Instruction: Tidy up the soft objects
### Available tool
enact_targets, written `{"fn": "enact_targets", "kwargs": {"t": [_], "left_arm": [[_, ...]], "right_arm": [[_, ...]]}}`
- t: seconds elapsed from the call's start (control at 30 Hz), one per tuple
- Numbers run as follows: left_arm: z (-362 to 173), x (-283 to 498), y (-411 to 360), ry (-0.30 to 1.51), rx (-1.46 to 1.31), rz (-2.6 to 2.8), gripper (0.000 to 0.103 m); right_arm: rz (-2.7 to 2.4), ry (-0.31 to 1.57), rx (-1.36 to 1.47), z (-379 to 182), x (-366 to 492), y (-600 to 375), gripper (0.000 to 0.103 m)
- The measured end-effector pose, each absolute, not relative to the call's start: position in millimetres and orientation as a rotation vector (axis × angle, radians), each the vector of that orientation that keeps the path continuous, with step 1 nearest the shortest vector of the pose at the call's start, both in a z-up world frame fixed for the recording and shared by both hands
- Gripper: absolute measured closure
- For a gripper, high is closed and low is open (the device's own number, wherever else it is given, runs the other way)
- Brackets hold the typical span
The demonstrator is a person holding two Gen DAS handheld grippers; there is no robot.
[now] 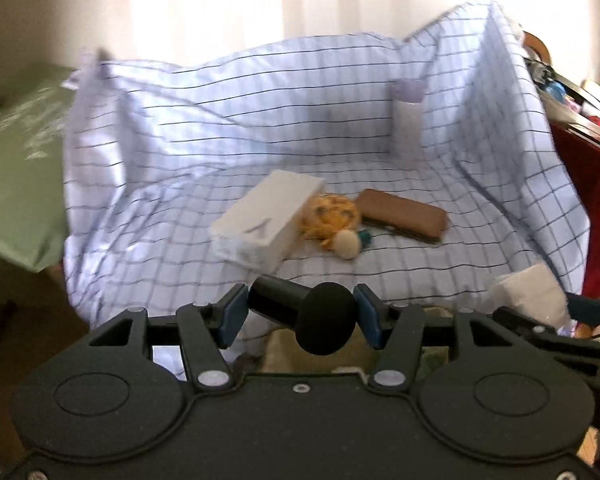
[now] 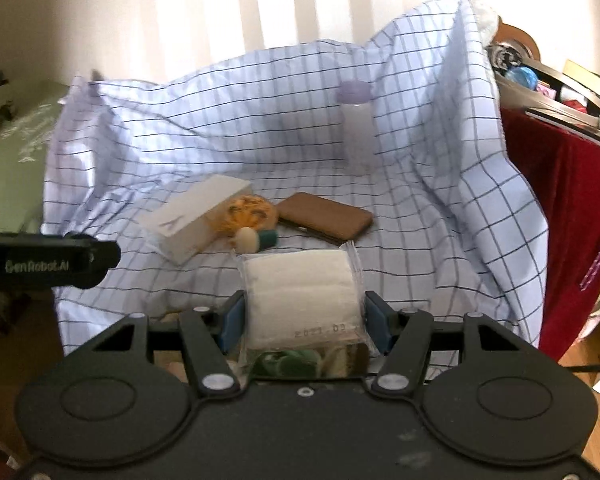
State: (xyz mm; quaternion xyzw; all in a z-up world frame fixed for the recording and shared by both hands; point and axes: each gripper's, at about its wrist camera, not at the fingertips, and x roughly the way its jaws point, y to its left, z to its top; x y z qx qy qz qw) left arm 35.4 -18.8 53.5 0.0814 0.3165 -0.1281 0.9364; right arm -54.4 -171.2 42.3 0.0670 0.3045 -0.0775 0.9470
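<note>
- left gripper clamped on black foam-tipped cylinder
- right gripper squeezing clear-wrapped white cotton pads pack, partial date print
- ahead: checked sheet, white box, brown case
- "GenRobot.AI" on left gripper

surface: checked sheet, pale blue with dark lines, rumpled
middle: white box, touching a yellow knitted toy
right of toy: brown case
back: clear bottle, purple cap, upright

Both tools (left, right) clamped, tilted downward
</note>
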Motion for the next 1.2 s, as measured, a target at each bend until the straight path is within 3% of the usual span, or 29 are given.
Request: {"fn": "enact_targets", "kwargs": {"t": [0.53, 0.77, 0.8, 0.9, 1.2], "left_arm": [[-23, 48, -20, 0.913, 0.077, -0.245, 0.048], [-31, 43, -21, 0.946, 0.091, -0.226, 0.048], [-31, 43, -21, 0.944, 0.093, -0.221, 0.047], [-30, 41, -21, 0.932, 0.104, -0.199, 0.024], [-31, 42, -19, 0.943, 0.094, -0.182, 0.023]], "right_arm": [[-0.198, 0.764, 0.166, 14, -45, -173, 0.042], [-0.204, 0.793, 0.185, 6, -44, -176, 0.041], [-0.202, 0.796, 0.185, 5, -44, -175, 0.041], [-0.192, 0.797, 0.189, 5, -43, -175, 0.037], [-0.196, 0.798, 0.196, 5, -43, -175, 0.036]]}}
